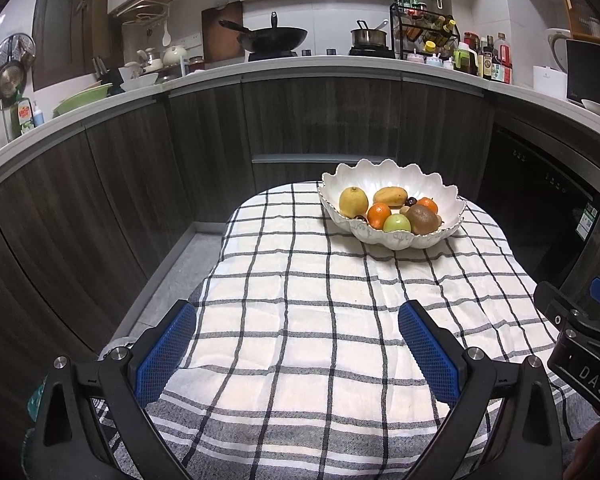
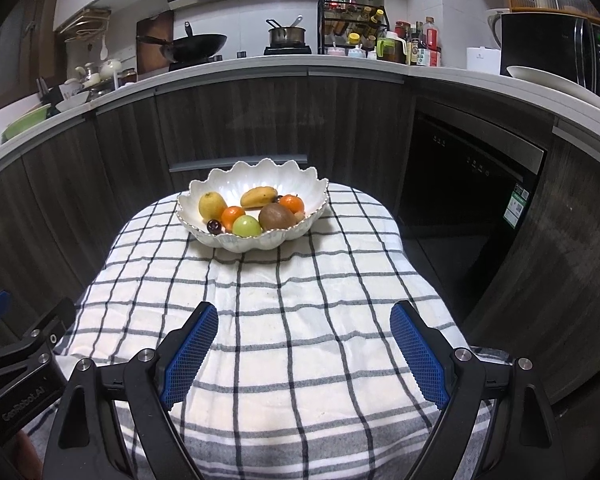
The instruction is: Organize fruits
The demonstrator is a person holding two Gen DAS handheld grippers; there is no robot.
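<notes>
Scalloped white glossy bowl (image 1: 391, 236), upper centre: holds rounded fruits (image 1: 387, 212). Checked woven cloth (image 1: 300, 320) covers desk. My left tool (image 1: 298, 338) and right tool (image 2: 303, 334) hover low, blue ribbed pads spread wide, empty.

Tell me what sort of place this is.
A home kitchen, most likely: a wok and a saucepan sit on the stove, a spice rack stands on the counter, and a microwave is at the right.

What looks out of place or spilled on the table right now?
Nothing stands out. All the fruit sits inside the scalloped white bowl, which stands upright on the checked cloth. No fruit lies loose on the cloth. Both grippers are open and hold nothing.
</notes>
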